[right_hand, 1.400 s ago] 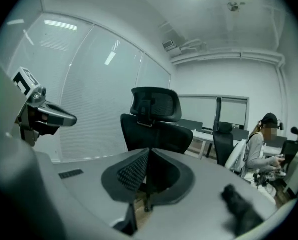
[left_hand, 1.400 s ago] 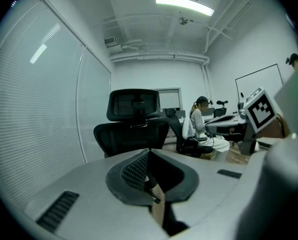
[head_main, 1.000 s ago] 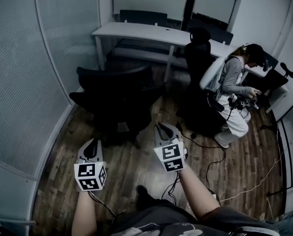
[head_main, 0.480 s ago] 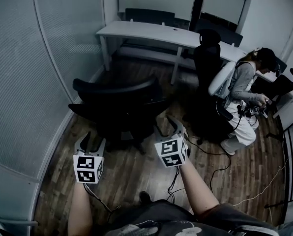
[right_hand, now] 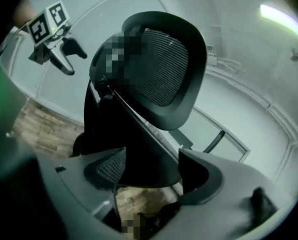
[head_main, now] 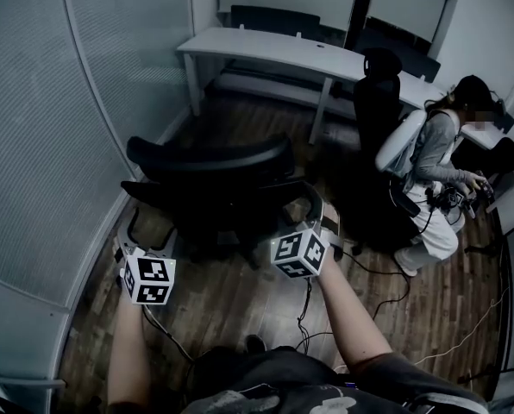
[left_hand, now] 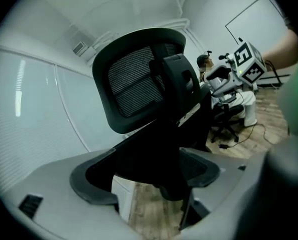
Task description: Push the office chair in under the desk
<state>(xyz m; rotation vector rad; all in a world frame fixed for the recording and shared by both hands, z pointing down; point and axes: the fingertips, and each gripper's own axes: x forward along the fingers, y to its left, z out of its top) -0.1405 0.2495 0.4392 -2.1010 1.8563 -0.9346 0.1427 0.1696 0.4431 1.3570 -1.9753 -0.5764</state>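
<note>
**Open jaws behind an office chair (head_main: 214,175), well short of the desk (head_main: 266,52)**

From the head view, looking steeply down: shows the black, mesh-backed chair on a wood floor (head_main: 240,309), its back turned toward the camera. Places it well apart from the white desk along the far wall, beside a curved glass wall (head_main: 50,128). Sets the left gripper (head_main: 149,234) near the chair's left armrest and the right gripper (head_main: 302,207) near its right side, both at the rear of the chair.

From the left gripper view: shows both jaws released and spread wide, having just been opening. Frames a dark lower part of the chair (left_hand: 139,84) in the gap between them, with neither pad clamped on it. Impossible to tell whether a pad touches.

From the right gripper view: again jaws released and wide, likewise just been opening. Frames the sloping rear support below the chair's mesh back (right_hand: 159,69) in the gap, unclamped.

At the right of the head view: a seated person (head_main: 429,171) at a second chair (head_main: 378,93), apart from the task.
</note>
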